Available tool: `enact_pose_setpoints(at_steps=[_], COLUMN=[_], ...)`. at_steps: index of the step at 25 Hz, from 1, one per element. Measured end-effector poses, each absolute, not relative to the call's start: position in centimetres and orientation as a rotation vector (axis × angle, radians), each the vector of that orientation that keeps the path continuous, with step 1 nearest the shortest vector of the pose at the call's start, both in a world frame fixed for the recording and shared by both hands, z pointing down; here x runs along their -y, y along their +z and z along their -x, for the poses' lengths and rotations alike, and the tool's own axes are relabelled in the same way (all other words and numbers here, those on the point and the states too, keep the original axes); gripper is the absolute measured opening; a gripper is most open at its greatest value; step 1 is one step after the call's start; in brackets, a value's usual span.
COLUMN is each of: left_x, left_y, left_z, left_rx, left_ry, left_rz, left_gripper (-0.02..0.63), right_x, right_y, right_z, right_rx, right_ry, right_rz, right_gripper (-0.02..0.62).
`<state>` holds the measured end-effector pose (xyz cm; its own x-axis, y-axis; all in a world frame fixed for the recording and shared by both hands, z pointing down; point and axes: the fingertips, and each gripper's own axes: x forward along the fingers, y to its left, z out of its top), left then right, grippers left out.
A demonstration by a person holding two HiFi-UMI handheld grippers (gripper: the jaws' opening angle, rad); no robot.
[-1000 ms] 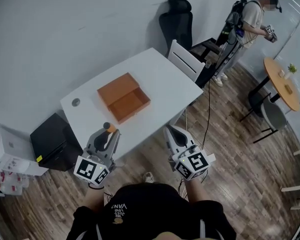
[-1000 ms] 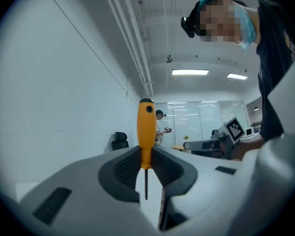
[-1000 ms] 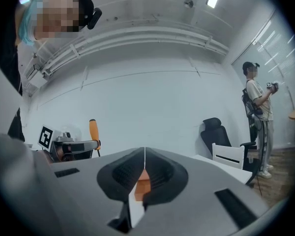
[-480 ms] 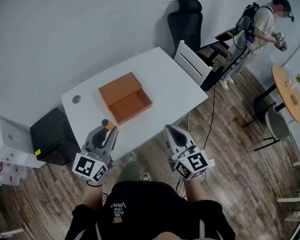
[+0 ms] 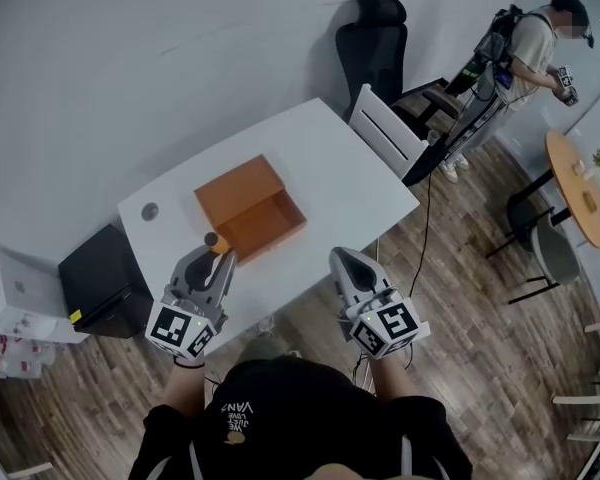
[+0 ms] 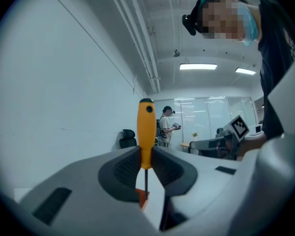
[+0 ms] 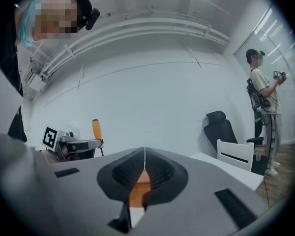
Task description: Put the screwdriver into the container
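Note:
The screwdriver [image 6: 146, 131] has an orange handle and a thin dark shaft. It stands upright between the pads of my left gripper [image 6: 145, 165], which is shut on the lower end of the handle. In the head view the left gripper [image 5: 218, 256] hovers over the near edge of the white table [image 5: 330, 173], with the screwdriver [image 5: 214, 242] just short of the container. The container is an open orange box [image 5: 250, 208] at the table's middle. My right gripper [image 5: 342, 262] hangs off the table's front edge, its jaws shut on nothing [image 7: 144, 157].
A small grey disc [image 5: 149, 210] lies near the table's left end. A black cabinet [image 5: 100, 280] stands at the left. A white chair [image 5: 390, 133] and a black office chair [image 5: 375, 43] stand at the far right. A person [image 5: 528, 43] stands beyond, near a round wooden table [image 5: 580, 173].
The view has shifted as the person stepped closer to the table. The left gripper with the screwdriver now sits nearer the orange box. The right gripper stays shut at the same height.

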<state>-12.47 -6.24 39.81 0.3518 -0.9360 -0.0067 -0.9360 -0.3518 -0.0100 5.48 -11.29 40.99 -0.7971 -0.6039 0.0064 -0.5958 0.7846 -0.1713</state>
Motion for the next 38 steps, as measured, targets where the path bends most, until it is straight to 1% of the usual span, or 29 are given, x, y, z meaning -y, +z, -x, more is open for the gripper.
enact_pose_setpoints(at_steps=[19,38], left_x=[13.2,18.9], left_y=[41.6,47.7], left_z=[16.2,16.9], left_rx=[-1.751,-1.733], left_ry=[-0.074,-0.241], left_rz=[2.622,2.747], left_gripper=[0.072,0.072], right_x=[16.9,20.0], right_y=[41.9,44.1], right_z=[-1.5,-1.1], right_rx=[-2.909,-2.911], right_ry=[-0.325,-0.415], right_rz=[0.994,1.083], right_gripper=[0.012,0.012])
